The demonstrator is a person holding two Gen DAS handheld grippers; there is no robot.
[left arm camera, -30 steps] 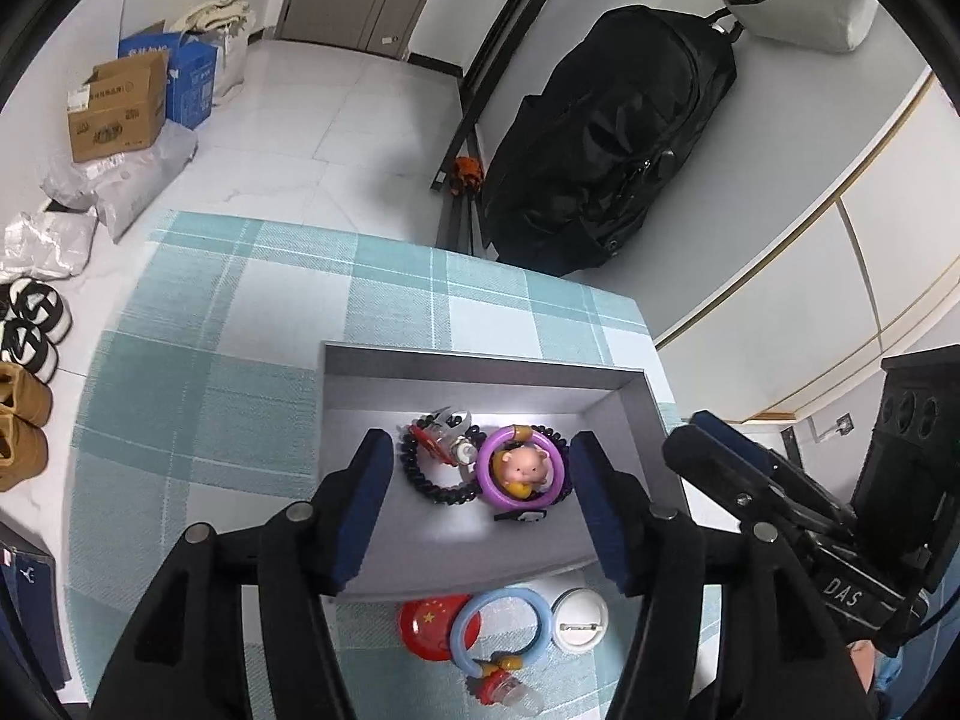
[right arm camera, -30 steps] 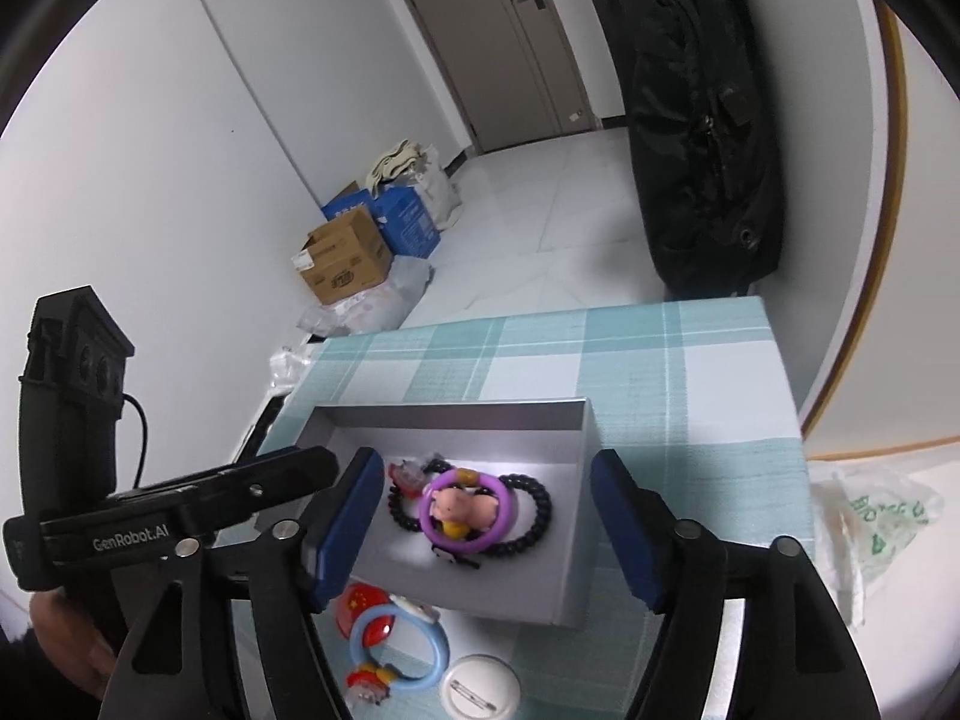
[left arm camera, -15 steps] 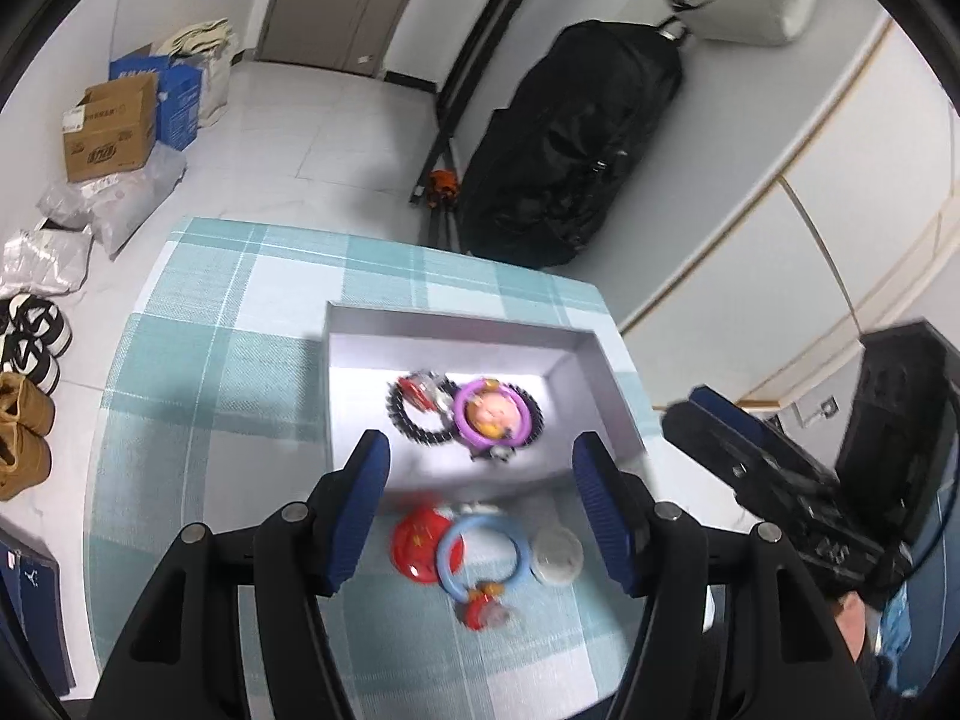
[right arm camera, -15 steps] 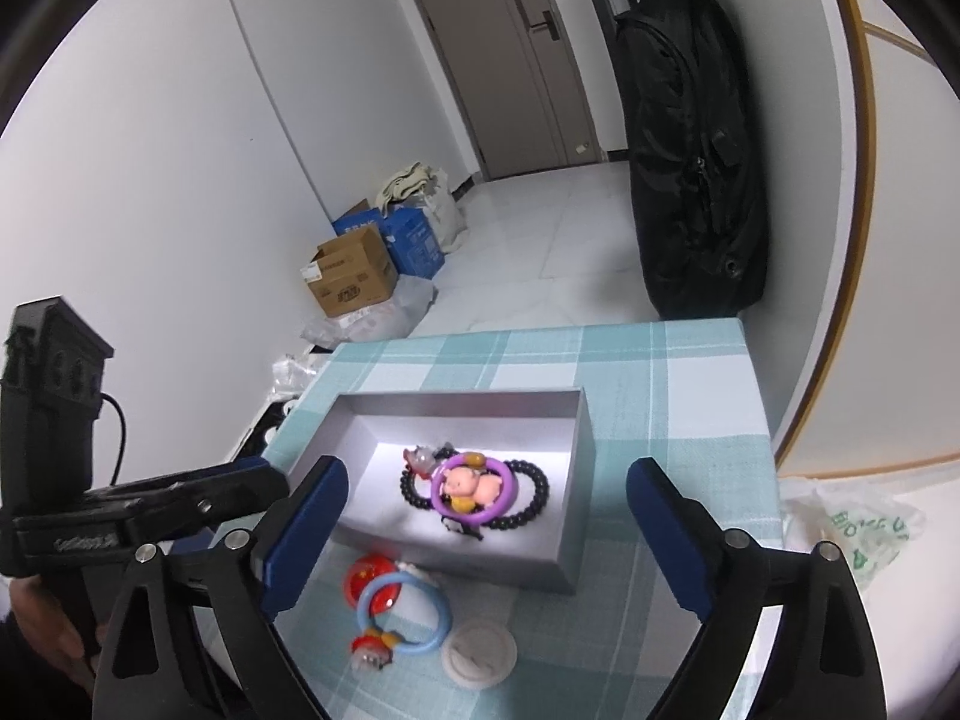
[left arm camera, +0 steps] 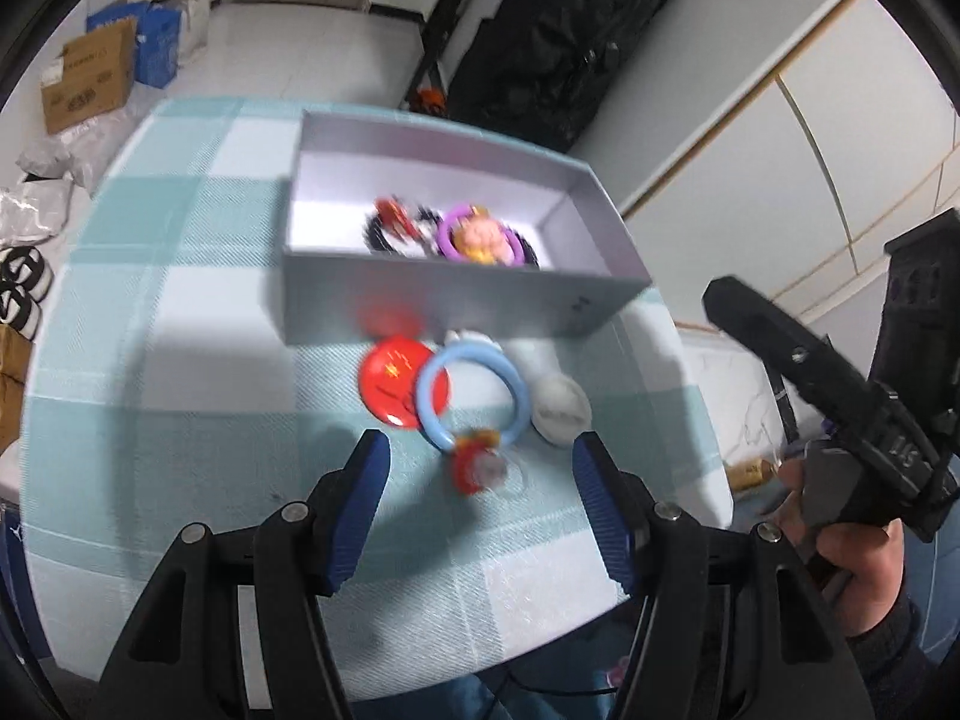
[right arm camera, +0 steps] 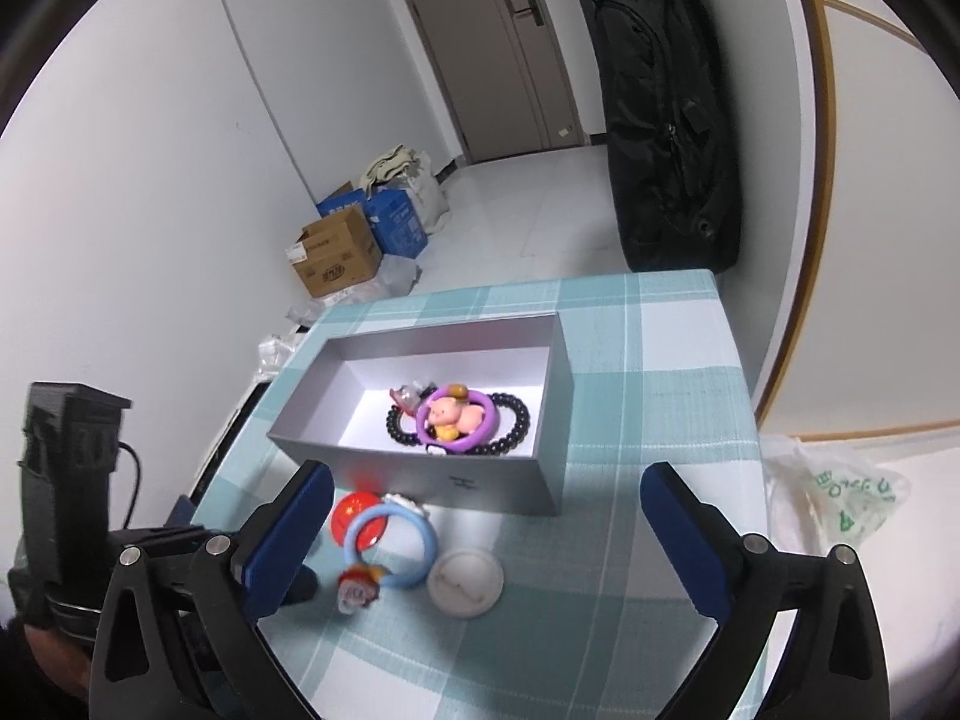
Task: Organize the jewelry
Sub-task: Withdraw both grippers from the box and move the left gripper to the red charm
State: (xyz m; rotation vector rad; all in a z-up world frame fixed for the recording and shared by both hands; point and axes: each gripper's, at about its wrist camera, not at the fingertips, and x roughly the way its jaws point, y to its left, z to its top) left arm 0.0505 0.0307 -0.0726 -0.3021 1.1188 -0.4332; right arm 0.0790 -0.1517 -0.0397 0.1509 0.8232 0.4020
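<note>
A grey open box (left arm camera: 420, 306) (right arm camera: 420, 480) sits on the teal plaid table. Inside lie a purple ring with a pink pig charm (left arm camera: 477, 237) (right arm camera: 459, 414) and a black bead bracelet (right arm camera: 516, 420). In front of the box lie a red round badge (left arm camera: 390, 381) (right arm camera: 351, 513), a light blue ring with a red charm (left arm camera: 474, 402) (right arm camera: 387, 540) and a white round badge (left arm camera: 561, 411) (right arm camera: 465, 582). My left gripper (left arm camera: 480, 462) is open and empty just in front of the blue ring. My right gripper (right arm camera: 486, 510) is open and empty, wide around the loose items.
A black bag (left arm camera: 558, 36) (right arm camera: 666, 120) leans on the wall behind the table. Cardboard and blue boxes (right arm camera: 354, 240) stand on the floor at the left. A plastic bag (right arm camera: 834, 492) lies to the right of the table.
Both grippers have pulled back from the box toward the table's near edge. The left one now sits over the loose items outside the box. The right jaws have spread wider.
</note>
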